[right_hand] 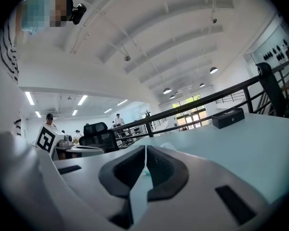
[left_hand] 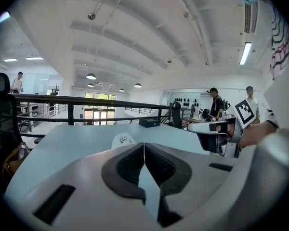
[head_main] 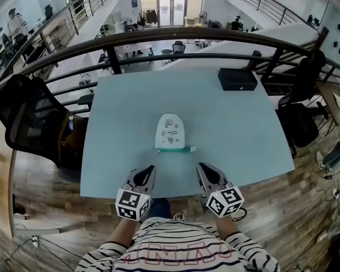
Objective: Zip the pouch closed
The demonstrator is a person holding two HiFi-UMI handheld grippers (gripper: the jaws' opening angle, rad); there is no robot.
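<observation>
A small white pouch (head_main: 170, 132) with printed doodles lies flat in the middle of the pale blue table (head_main: 238, 129); its green zipper edge (head_main: 174, 149) faces me. My left gripper (head_main: 151, 168) hovers near the table's front edge, short of the pouch and to its left, jaws shut and empty. My right gripper (head_main: 200, 166) mirrors it on the right, also shut on nothing. In the left gripper view the pouch (left_hand: 124, 139) peeks above the closed left gripper (left_hand: 144, 146). In the right gripper view the right gripper (right_hand: 145, 151) has its pads together.
A black box (head_main: 237, 79) sits at the table's far right corner. A dark railing (head_main: 158, 38) runs behind the table. A black office chair (head_main: 28, 118) stands to the left, another chair (head_main: 303, 123) to the right.
</observation>
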